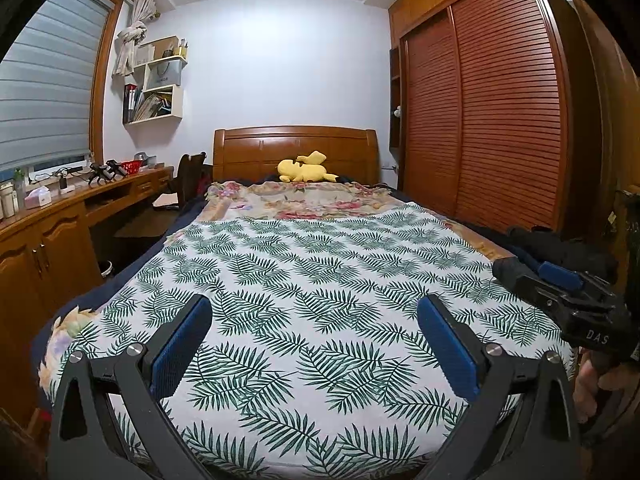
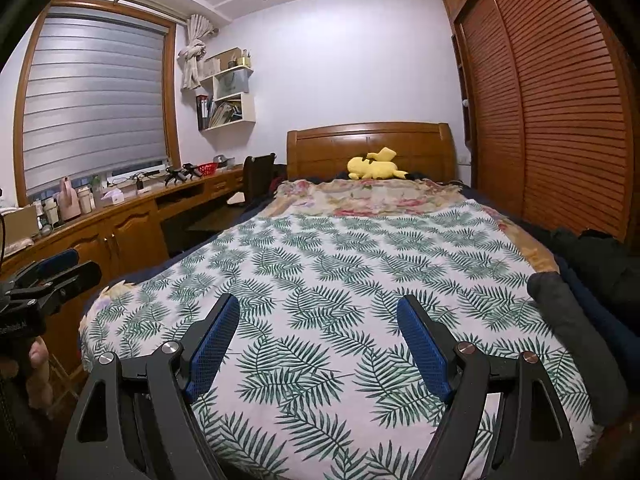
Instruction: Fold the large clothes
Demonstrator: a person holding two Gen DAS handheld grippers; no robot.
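A pile of dark clothes [image 1: 560, 252] lies at the right edge of the bed; it also shows in the right wrist view [image 2: 592, 264], with a grey rolled part [image 2: 560, 320] nearest me. My left gripper [image 1: 314, 312] is open and empty above the leaf-print sheet [image 1: 312, 264]. My right gripper [image 2: 318, 312] is open and empty above the same sheet [image 2: 340, 256]. The right gripper also shows in the left wrist view [image 1: 532, 270], close to the dark clothes. The left gripper shows at the left edge of the right wrist view [image 2: 76, 266].
A yellow plush toy [image 1: 302, 167] lies by the wooden headboard [image 1: 296, 144]. A floral blanket [image 1: 296, 198] covers the far part of the bed. A wooden desk [image 1: 60, 216] with small items runs along the left. A slatted wardrobe [image 1: 500, 112] stands on the right.
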